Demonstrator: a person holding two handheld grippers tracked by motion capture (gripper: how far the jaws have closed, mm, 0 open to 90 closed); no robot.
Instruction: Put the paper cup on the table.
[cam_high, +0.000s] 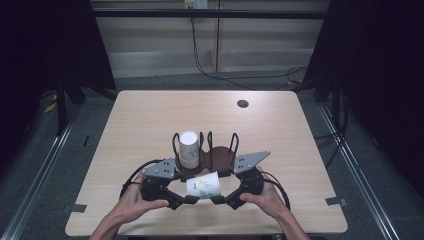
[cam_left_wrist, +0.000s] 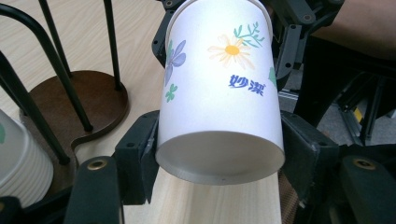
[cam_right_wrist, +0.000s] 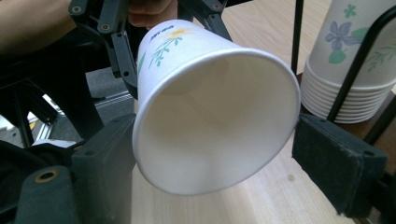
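Only the right gripper view reveals the paper cup's (cam_right_wrist: 210, 121) hollow inside.

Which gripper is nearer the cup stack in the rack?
Left. The left gripper sits just below the stack, clamped on the base end of the sideways cup. The right gripper is at the cup's mouth, farther right, nearer the rack's empty side.

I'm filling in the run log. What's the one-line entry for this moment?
left gripper: shut on paper cup base | right gripper: jaws around cup mouth, one pad apart | cup: sideways, before cup rack
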